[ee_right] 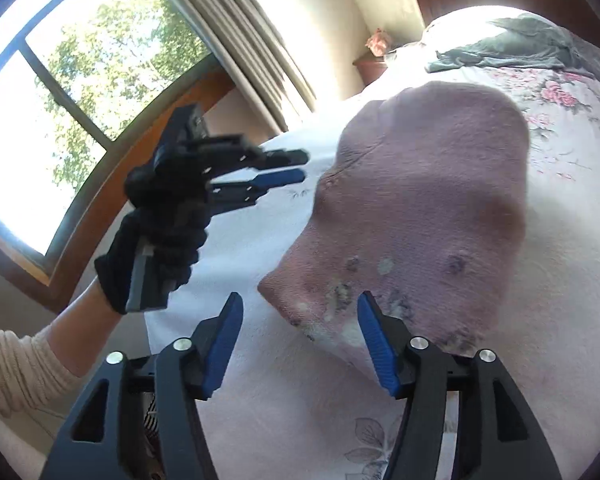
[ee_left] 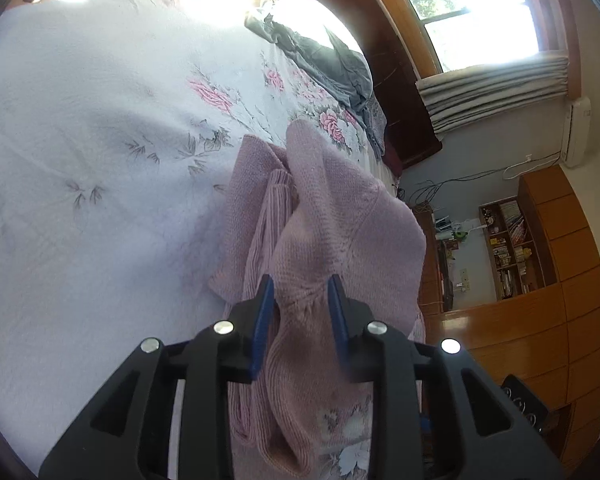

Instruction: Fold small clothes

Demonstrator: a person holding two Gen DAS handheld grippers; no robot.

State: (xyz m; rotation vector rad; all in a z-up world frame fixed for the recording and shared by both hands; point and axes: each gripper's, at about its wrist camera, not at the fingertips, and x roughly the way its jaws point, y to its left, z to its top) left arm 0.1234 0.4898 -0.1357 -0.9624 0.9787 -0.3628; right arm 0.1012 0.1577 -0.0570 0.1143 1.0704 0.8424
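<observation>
Bed (ee_left: 80, 140): floral cover, grey cloth (ee_left: 324, 60) far beyond jaws.
Left gripper (ee_left: 300, 292): jaws parted, pink sweater (ee_left: 340, 220) between.
Right gripper (ee_right: 300, 308): jaws wide, empty, sweater ahead.

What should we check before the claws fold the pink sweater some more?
1. Sweater on the bed: ok. The pink sweater lies on the flowered bedspread.
2. Left claw free: ok, open above the sweater, gripping nothing.
3. Right claw free: ok, open at the sweater's near edge.
4. Sweater flat: not ok, it is bunched and lumpy.
5. Room to fold: ok, the grey cloth lies far off near the headboard.
6. Sleeves tucked in: cannot tell.
</observation>
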